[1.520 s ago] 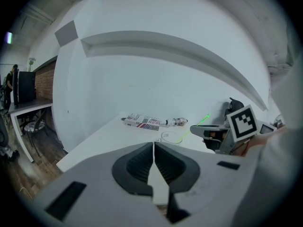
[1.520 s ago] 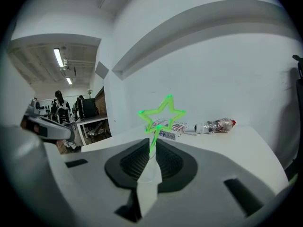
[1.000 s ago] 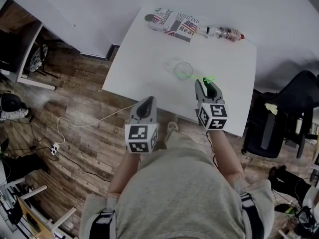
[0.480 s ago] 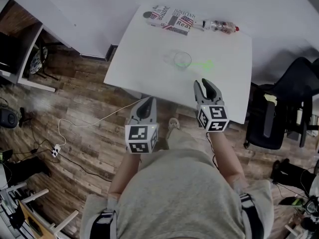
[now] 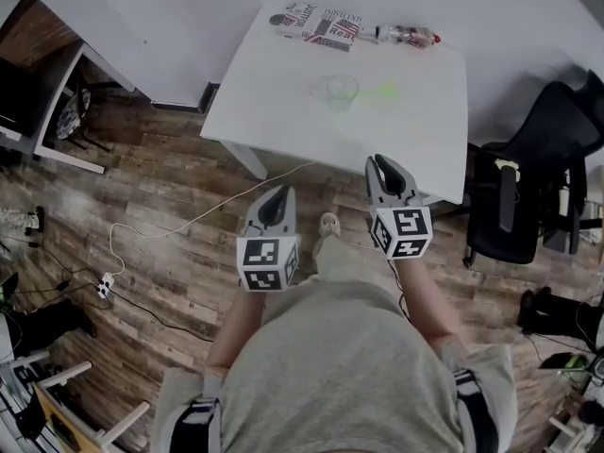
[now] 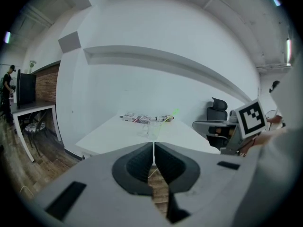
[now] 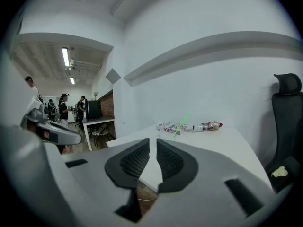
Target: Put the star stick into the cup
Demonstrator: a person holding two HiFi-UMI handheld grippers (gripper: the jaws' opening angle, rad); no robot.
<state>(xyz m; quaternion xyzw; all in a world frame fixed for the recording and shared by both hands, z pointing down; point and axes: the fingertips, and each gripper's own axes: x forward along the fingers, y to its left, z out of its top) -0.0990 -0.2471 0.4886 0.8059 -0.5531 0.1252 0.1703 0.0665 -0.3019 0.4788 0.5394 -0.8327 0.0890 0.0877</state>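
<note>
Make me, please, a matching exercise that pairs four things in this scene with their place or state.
1. star stick
2. bottle
3. left hand-held gripper
4. office chair

A. shut, nothing held
B. lying at the far edge of the table
C. leaning in the clear cup
D. to the table's right

Pairs: 1-C, 2-B, 3-A, 4-D

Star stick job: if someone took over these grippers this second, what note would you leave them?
Left gripper: jaws together, empty, held short of the table.
Right gripper: jaws closing, nothing between them, by the table's near edge.
Cup stands far on the table; the star stick leans out of it.
Done: stick looks to be in the cup.
Left: nothing that I can see.
</note>
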